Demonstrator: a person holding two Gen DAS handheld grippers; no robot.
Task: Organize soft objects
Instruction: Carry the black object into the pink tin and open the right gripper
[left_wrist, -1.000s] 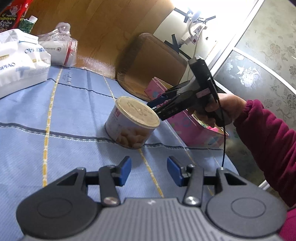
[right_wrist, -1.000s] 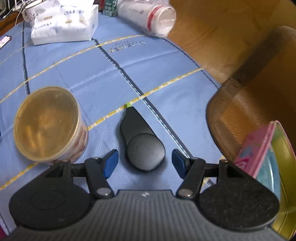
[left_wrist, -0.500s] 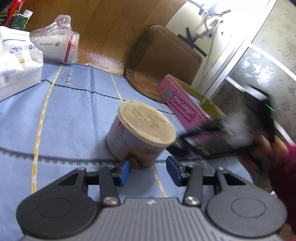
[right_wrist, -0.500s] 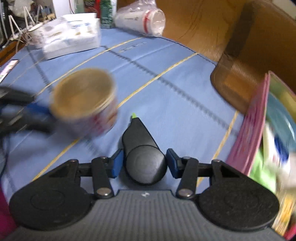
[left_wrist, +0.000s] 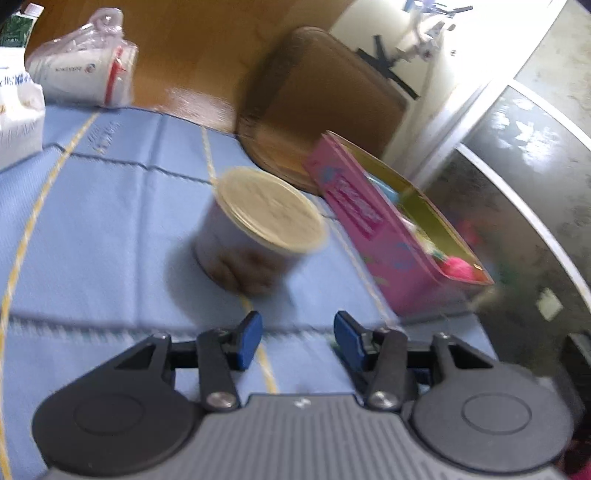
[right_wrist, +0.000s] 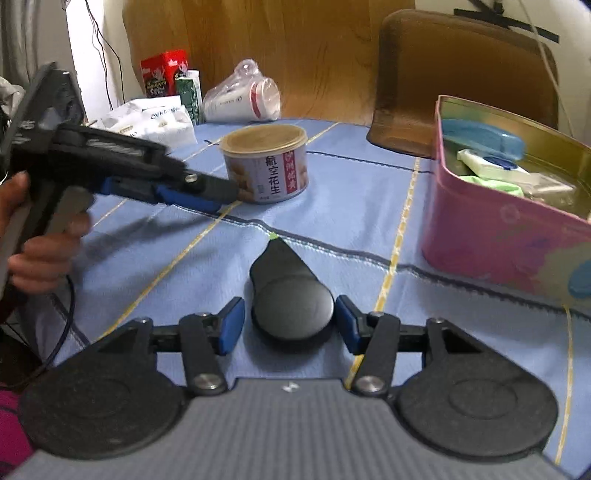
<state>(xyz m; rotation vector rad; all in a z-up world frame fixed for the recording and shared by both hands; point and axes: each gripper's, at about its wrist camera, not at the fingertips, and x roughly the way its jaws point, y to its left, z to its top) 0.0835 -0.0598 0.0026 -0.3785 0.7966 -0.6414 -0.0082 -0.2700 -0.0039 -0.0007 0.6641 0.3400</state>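
Observation:
A pink tin box (right_wrist: 506, 236) holds several soft items: a blue case (right_wrist: 484, 134), a white tube and green packets. It also shows in the left wrist view (left_wrist: 373, 236), with a pink fluffy item (left_wrist: 460, 266) inside. A black teardrop-shaped object (right_wrist: 291, 295) sits between the open fingers of my right gripper (right_wrist: 290, 325); I cannot tell if they touch it. My left gripper (left_wrist: 297, 339) is open and empty, just short of a peanut can (left_wrist: 258, 229). The left gripper also shows in the right wrist view (right_wrist: 192, 192), beside the can (right_wrist: 266, 166).
A blue cloth with yellow lines (right_wrist: 351, 206) covers the table. At the far end are a bagged stack of cups (right_wrist: 243, 99), a white tissue pack (right_wrist: 155, 122), a red box (right_wrist: 162, 72) and a green carton. A brown chair (right_wrist: 461, 74) stands behind the tin.
My right gripper has pulled back and swung low towards the near table edge, with the black object still between its fingers. My left gripper moved up to the can.

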